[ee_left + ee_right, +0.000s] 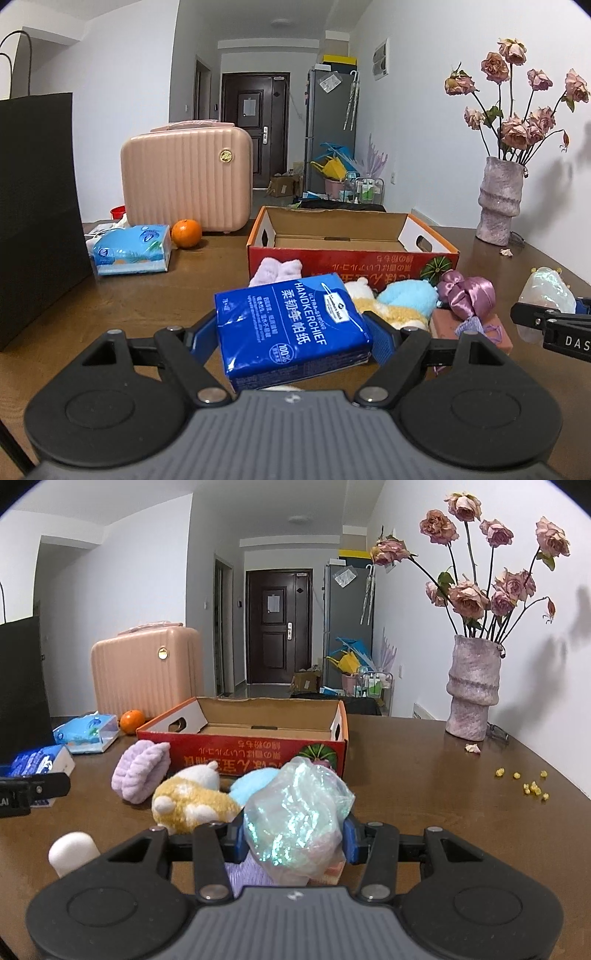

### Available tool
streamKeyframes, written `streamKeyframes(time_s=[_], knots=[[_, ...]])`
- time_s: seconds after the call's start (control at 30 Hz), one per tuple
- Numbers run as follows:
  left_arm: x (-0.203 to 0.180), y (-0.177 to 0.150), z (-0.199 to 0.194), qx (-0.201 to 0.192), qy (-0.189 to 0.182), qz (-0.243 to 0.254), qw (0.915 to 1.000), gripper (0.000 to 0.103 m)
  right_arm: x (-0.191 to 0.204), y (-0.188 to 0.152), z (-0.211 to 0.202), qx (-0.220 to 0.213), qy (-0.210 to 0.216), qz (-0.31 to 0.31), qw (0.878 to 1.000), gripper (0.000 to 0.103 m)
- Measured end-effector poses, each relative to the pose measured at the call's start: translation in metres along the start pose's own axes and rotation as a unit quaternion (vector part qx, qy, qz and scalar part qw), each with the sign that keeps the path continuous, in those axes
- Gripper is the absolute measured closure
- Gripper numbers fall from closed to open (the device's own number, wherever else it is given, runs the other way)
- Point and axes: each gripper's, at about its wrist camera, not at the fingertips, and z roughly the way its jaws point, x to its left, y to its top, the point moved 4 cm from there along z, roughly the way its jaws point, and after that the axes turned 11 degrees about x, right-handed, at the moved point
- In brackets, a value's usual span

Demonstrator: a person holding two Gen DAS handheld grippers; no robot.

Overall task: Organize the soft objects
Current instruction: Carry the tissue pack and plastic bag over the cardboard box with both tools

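The left gripper (293, 334) is clamped across the sides of the blue handkerchief pack (293, 328), held just short of the cardboard box (351, 254). The right gripper (293, 840) is closed on an iridescent film bag (295, 819), also on the near side of that box.

Handling, as judged: the pack looks light, with a slick, glossy wrapper and soft contents that give under pressure. A hold across its narrow sides, as now, seems sound; a pinch on a corner would likely slip. The film bag looks lighter still, crinkly and slippery, and is best taken around its bunched middle.

Appearance: the pack is a deep blue brick with white lettering, its wrapper slightly creased. The bag shimmers green and pink (its contents cannot be made out).

Just before the box lie a plush toy (192, 801), a lilac fluffy item (142, 770) and a purple satin bow (467, 293). The box stands open and looks empty. Left of it sit a tissue packet (129, 249) and an orange (186, 232).
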Motion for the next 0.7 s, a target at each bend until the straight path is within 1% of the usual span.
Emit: streamKeyframes(time_s=[0.3, 0.7], knots=[[-0.008, 0.020, 0.006, -0.010, -0.010, 0.013, 0.9998, 0.022, 0.002, 0.018, 0.010, -0.003, -0.004, -0.006, 1.000, 0.057], [-0.020, 0.049, 0.024, -0.019, -0.018, 0.021, 0.9994, 0.022, -0.002, 0.044, 0.024, -0.010, -0.010, -0.009, 1.000, 0.057]])
